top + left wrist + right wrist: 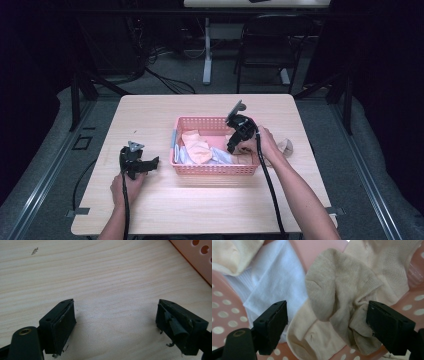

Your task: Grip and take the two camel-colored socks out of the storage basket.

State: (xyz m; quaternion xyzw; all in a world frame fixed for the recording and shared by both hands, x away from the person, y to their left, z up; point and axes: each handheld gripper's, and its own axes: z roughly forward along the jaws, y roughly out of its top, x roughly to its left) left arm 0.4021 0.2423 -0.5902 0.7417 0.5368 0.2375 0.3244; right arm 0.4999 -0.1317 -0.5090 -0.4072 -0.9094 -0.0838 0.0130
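My left gripper (151,163) sits low over the bare table (200,210) near its left edge, jaws spread wide with only wood grain between them in the left gripper view (115,322); nothing is held, and a corner of the pink basket (197,257) shows just off to one side. That basket (215,169) stands about mid-table, a little toward the right edge, its perforated walls upright. My right gripper (232,148) reaches down into the basket's right half from above, my right hand (262,142) wrapped round its body and the cable trailing back toward the near edge. In the right gripper view (327,327) the jaws stand apart, straddling a crumpled beige sock (337,297) that bulges up between them; one pad seems to touch its folds on the far side, the other is clear of it, so it is not pinched. A cream sock (309,337) lies under the beige one, a white cloth (274,280) beside it, and another pale cream piece (227,252) at the corner. From the high view a peach sock (197,145) lies in the basket's left half. Something pale rests on the table beyond my right hand; I cannot tell what
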